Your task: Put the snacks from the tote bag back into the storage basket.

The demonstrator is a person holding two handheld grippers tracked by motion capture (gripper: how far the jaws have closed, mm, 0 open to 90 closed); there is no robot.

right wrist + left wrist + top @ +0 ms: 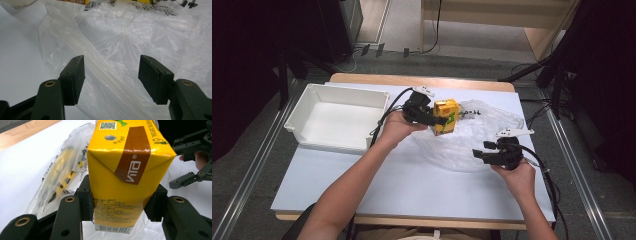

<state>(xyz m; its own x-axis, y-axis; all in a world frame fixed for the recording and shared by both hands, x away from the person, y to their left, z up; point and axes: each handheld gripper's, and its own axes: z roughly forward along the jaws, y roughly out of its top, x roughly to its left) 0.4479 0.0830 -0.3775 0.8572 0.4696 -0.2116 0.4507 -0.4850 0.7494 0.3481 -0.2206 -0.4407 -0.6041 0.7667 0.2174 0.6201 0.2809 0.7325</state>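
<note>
Left gripper (447,120) level, clamping carton (445,116)

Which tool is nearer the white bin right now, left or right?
Left. The left tool, shut on the yellow carton, sits just beyond the white bin's right rim. The right tool hangs open over the plastic bag, farther right.

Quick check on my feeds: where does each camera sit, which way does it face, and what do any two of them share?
High view: above the person's side, facing forward and down on the table; both forearms, left gripper and right gripper show.
Left gripper view: rides the left gripper, looking along its jaws clamped on the yellow carton; the right gripper shows beyond.
Right gripper view: rides the right gripper, looking along open jaws over the clear bag.
Shared: carton and bag also appear in the high view.
</note>
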